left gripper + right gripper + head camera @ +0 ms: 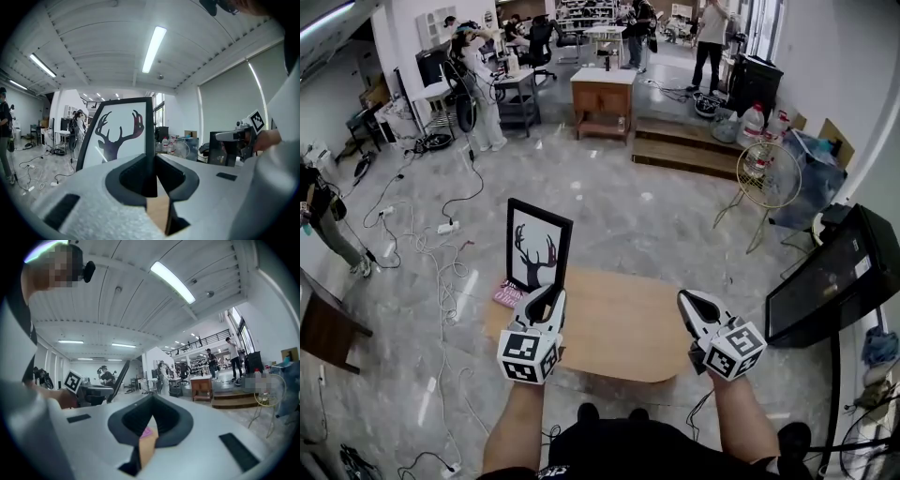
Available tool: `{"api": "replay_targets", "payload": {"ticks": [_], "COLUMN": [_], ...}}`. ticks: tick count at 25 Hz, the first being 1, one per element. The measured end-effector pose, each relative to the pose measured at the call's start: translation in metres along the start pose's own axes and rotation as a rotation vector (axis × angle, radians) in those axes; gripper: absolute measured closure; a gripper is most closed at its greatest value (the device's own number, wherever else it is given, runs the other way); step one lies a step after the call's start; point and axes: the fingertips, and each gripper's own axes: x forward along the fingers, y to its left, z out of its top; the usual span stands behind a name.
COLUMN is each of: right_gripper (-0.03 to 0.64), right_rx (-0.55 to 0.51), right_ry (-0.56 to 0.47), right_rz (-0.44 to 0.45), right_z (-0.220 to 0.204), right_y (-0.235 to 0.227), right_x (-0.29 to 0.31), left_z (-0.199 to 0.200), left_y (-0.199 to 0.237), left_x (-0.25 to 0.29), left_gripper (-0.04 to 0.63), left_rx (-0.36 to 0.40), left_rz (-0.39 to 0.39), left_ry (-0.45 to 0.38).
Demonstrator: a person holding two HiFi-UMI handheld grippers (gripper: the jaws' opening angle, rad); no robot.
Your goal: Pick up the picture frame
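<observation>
The left gripper's (151, 161) jaws are clamped on the right edge of the frame (537, 246), which stands upright above the far left corner of the table (623, 328), over a pink item (507, 296). The right gripper's (152, 401) jaws meet at the tips, empty, above the table's right side.

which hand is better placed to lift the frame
Left. The left gripper is shut on the frame's edge, which runs down between its fingers. The right gripper is shut, empty, apart from it over the table.
</observation>
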Motion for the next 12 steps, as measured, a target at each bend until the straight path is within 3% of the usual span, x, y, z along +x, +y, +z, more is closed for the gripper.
{"api": "replay_targets", "payload": {"ticks": [12], "right_gripper": [0.614], "right_rx": [0.018], "right_ry": [0.004], "right_rz": [0.007], "right_z": [-0.008], "right_y": [0.01], "right_x": [0.013], "left_z": [-0.002], "left_y": [0.002], "left_x": [0.001], "left_gripper": [0.525], "left_rx": [0.03], "left_rz": [-0.014], "left_ry": [0.012]}}
